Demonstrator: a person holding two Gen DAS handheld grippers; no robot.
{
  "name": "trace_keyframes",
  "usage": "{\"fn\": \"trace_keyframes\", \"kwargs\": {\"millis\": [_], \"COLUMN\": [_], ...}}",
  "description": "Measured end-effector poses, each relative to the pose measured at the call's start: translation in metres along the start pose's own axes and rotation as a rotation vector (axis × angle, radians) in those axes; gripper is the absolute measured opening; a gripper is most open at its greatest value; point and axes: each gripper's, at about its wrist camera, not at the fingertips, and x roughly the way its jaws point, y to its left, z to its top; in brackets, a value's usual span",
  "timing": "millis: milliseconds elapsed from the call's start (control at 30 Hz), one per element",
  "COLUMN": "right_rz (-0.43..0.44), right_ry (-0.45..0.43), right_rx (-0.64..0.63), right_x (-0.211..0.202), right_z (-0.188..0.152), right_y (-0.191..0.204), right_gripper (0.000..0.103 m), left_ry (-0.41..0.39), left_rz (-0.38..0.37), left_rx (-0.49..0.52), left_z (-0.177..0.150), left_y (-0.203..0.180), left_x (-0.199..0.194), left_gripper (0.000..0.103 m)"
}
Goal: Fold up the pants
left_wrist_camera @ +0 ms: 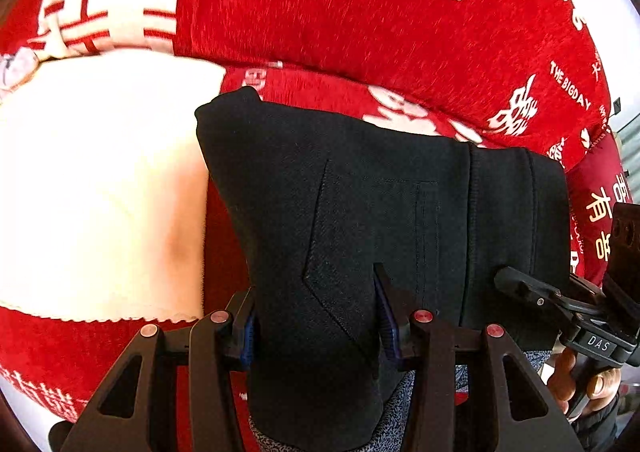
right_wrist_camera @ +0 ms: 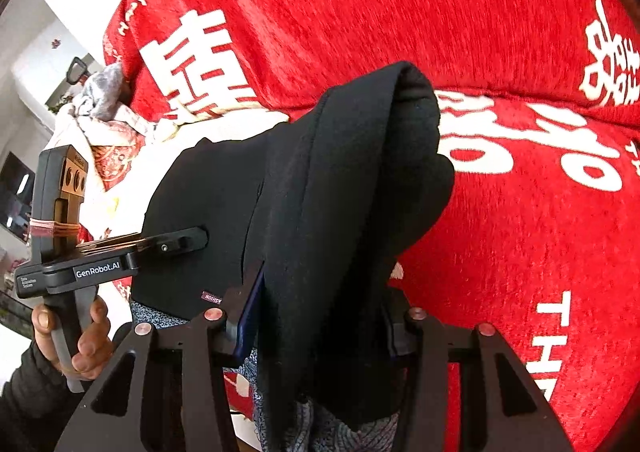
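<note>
The black pants [left_wrist_camera: 360,220] are folded into a thick bundle and held up in front of a red sofa. My left gripper [left_wrist_camera: 316,316] is shut on the bundle's lower edge near a stitched pocket. My right gripper [right_wrist_camera: 320,316] is shut on the other end of the pants [right_wrist_camera: 340,192], whose folded layers hang over its fingers. Each gripper shows in the other's view: the right one [left_wrist_camera: 532,292] at the right edge, the left one [right_wrist_camera: 176,244] at the left, both pressed on the cloth.
A red sofa cover [left_wrist_camera: 360,20] with white characters fills the background in both views. A white cloth [left_wrist_camera: 100,188] lies on the seat at the left. A grey patterned fabric [right_wrist_camera: 304,424] shows under the pants. A room with furniture lies far left [right_wrist_camera: 24,172].
</note>
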Motion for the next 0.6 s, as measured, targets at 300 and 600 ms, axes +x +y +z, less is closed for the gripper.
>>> {"fn": "trace_keyframes", "kwargs": {"millis": [300, 600], "right_rz": [-0.03, -0.139], "right_ry": [0.061, -0.015], "right_rx": [0.139, 0.194], "right_x": [0.04, 0.004], "right_z": [-0.006, -0.013], "right_y": [-0.045, -0.056], "right_gripper": [0.071, 0.081], "left_ry": [0.06, -0.026], "left_rz": [0.0, 0.048], "left_rx": [-0.016, -0.039], "left_z": [0.002, -0.013], "left_y": [0.016, 0.031], "left_x": [0.038, -0.012], "left_gripper": [0.07, 0.083]}}
